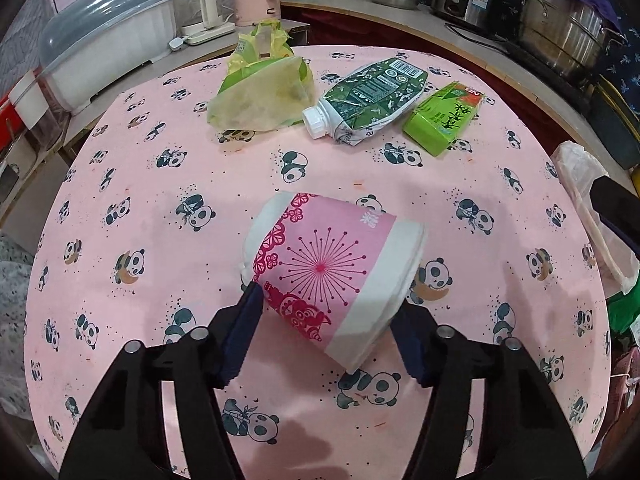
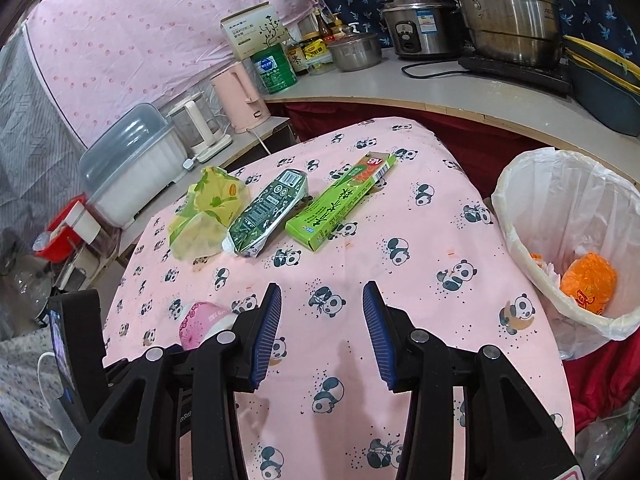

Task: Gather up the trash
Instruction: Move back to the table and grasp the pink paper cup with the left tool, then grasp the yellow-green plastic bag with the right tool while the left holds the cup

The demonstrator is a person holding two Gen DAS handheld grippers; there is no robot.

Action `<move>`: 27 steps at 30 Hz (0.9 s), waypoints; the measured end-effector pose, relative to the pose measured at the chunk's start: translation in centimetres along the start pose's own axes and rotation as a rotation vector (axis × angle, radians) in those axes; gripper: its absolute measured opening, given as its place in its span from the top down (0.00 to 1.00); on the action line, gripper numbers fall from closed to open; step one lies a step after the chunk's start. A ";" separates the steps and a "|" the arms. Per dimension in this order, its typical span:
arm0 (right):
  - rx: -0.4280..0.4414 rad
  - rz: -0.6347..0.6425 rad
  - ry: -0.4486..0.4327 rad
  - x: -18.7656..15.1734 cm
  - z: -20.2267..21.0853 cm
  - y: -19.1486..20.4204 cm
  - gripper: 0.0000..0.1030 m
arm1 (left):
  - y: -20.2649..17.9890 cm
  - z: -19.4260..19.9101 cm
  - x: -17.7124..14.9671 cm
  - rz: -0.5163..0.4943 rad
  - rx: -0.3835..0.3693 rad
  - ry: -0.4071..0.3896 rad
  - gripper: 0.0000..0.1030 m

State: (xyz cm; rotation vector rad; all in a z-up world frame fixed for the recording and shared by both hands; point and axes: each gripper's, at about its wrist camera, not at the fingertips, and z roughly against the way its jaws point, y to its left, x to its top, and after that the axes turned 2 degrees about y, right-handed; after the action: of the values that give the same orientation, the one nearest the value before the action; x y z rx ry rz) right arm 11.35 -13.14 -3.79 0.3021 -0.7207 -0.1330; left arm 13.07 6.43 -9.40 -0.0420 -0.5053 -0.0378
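Paper cup (image 1: 332, 268) lies gripped sideways between the left gripper (image 1: 326, 332) jaws.

A pink panda-printed cloth (image 1: 160, 200) is covering the tabletop, looking smooth and faintly sheeny. A pink-and-white paper cup (image 1: 332, 272) is showing a matt surface. The crumpled dark green foil-like pouch (image 1: 372, 100) is glinting glossy beside a light green cardboard carton (image 1: 444, 116). A thin white plastic bin liner (image 2: 560, 208) is looking translucent. The far steel pots (image 2: 512, 20) are shining.
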 end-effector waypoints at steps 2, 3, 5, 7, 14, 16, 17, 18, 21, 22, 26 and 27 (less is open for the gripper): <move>-0.001 0.003 0.006 0.2 -0.4 0.0 0.59 | 0.0 -0.1 0.1 -0.004 -0.009 0.009 0.67; -0.002 0.004 0.008 0.3 -0.6 0.1 0.59 | 0.0 -0.1 0.1 -0.004 -0.012 0.009 0.71; -0.001 0.005 0.013 0.5 -1.1 0.2 0.59 | -0.1 0.1 0.3 -0.007 -0.016 0.006 0.85; 0.002 0.006 0.017 0.7 -1.6 0.4 0.59 | 0.0 0.2 0.5 -0.006 -0.026 0.003 0.92; 0.019 0.005 0.036 2.2 -3.8 1.1 0.59 | 0.7 1.3 2.3 0.022 -0.038 -0.036 0.96; 0.027 0.013 0.040 2.7 -4.5 1.6 0.59 | 1.2 1.5 3.0 0.034 -0.039 -0.046 0.96; 0.029 0.017 0.042 2.9 -4.8 1.9 0.59 | 1.5 1.5 3.3 0.040 -0.036 -0.050 0.96; 0.033 0.022 0.046 3.2 -5.2 2.2 0.59 | 1.8 1.5 3.6 0.047 -0.035 -0.053 0.96; 0.051 0.035 0.052 3.9 -6.2 3.2 0.59 | 3.1 1.8 4.4 0.082 -0.034 -0.062 0.96; 0.059 0.043 0.054 4.3 -6.6 3.7 0.59 | 3.5 1.9 4.6 0.090 -0.035 -0.066 0.96; 0.100 0.080 0.061 5.1 -7.9 6.3 0.59 | 5.6 2.7 4.9 0.126 -0.023 -0.080 0.97; 0.108 0.094 0.062 5.4 -8.3 7.2 0.59 | 6.1 2.8 5.0 0.134 -0.019 -0.082 0.97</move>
State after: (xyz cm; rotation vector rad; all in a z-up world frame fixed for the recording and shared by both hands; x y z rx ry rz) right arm 21.02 -5.68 -4.01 0.3734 -0.6805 0.0044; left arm 16.35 12.55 -4.76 -0.0965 -0.5827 0.0906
